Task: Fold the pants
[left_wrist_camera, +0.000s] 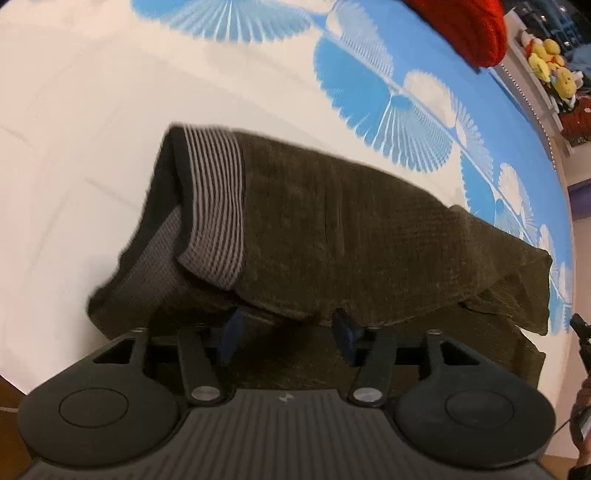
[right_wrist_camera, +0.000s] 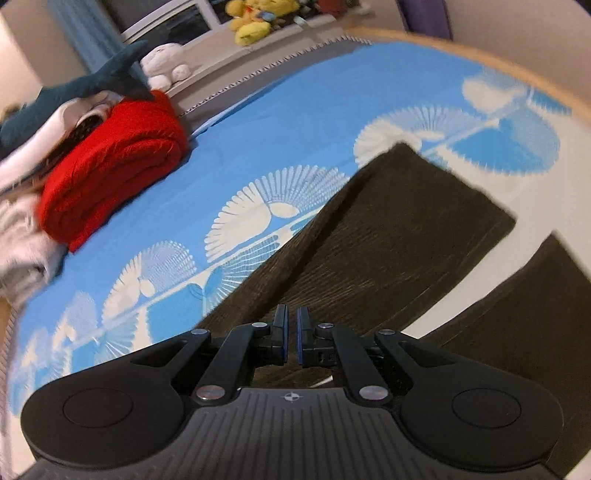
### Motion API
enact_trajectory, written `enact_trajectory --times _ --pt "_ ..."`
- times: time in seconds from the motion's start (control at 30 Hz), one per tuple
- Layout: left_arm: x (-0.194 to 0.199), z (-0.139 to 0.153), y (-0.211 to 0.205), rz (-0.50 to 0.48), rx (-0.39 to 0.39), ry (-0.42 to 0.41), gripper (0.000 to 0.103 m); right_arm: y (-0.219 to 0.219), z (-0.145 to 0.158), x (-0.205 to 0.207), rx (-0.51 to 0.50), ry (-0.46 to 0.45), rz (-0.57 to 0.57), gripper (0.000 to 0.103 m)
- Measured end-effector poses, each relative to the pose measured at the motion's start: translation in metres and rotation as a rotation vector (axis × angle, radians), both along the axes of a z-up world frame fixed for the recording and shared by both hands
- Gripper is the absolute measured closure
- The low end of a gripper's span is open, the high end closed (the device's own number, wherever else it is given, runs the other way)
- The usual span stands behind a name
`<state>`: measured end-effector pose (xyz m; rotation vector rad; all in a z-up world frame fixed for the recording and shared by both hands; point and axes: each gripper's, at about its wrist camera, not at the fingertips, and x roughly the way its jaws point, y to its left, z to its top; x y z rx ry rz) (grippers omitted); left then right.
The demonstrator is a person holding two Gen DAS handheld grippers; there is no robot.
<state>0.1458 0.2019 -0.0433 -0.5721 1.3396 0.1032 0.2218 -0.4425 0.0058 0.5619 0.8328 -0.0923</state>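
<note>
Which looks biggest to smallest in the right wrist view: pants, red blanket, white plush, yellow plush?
1. pants, though nearest the camera
2. red blanket
3. white plush and yellow plush: alike, unranked

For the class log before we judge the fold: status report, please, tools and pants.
Left tool open, pants edge lying over its fingers. Right tool shut, apparently holding nothing. Red blanket lies well apart.

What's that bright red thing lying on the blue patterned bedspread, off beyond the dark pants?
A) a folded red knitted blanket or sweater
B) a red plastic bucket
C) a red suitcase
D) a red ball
A: in the right wrist view the red thing lies in soft, thick folded layers with a knitted texture, resting on the blue bedspread away from the dark pants.
</note>
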Motion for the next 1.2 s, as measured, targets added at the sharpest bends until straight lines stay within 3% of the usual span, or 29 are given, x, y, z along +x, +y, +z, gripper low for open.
enact_trajectory --times 0.13,0.3,0.47,0.53,0.7,0.77,0.87,1.0,1.03,1.1,1.13,1.2 --pt "0.007 -0.013 0.005 0.035 -0.020 0.007 0.036 -0.005 -0.014 0.016 0.091 0.011 -0.039 0.098" --pt "0.017 -0.022 0.012 0.176 -0.049 0.025 0.036 0.002 -0.036 0.038 0.182 0.052 -0.079 0.098" --pt "0.016 -0.018 0.017 0.285 -0.033 0.047 0.038 0.029 -0.056 0.072 0.146 0.067 -0.041 0.069" --pt "0.017 -0.014 0.020 0.325 -0.016 0.051 0.043 0.036 -0.066 0.086 0.127 0.085 -0.039 0.068" --pt "0.025 -0.004 0.024 0.371 0.069 0.033 0.077 0.042 -0.089 0.113 0.137 0.110 -0.094 0.067" --pt "0.028 0.006 0.023 0.382 0.095 -0.005 0.083 0.044 -0.096 0.122 0.139 0.111 -0.106 0.067" --pt "0.035 0.016 0.023 0.383 0.113 -0.050 0.084 0.047 -0.106 0.136 0.114 0.123 -0.117 0.067" --pt "0.045 0.016 0.023 0.374 0.093 -0.034 0.084 0.046 -0.118 0.147 0.118 0.124 -0.156 0.067" --pt "0.046 0.015 0.022 0.375 0.092 -0.027 0.083 0.047 -0.120 0.148 0.115 0.113 -0.162 0.067" --pt "0.046 0.014 0.021 0.374 0.093 -0.020 0.083 0.050 -0.120 0.150 0.061 0.093 -0.167 0.085" --pt "0.046 0.014 0.022 0.372 0.094 -0.021 0.083 0.051 -0.119 0.150 0.035 0.090 -0.170 0.103" --pt "0.044 0.014 0.024 0.370 0.091 -0.023 0.083 0.046 -0.116 0.147 0.032 0.078 -0.184 0.103"
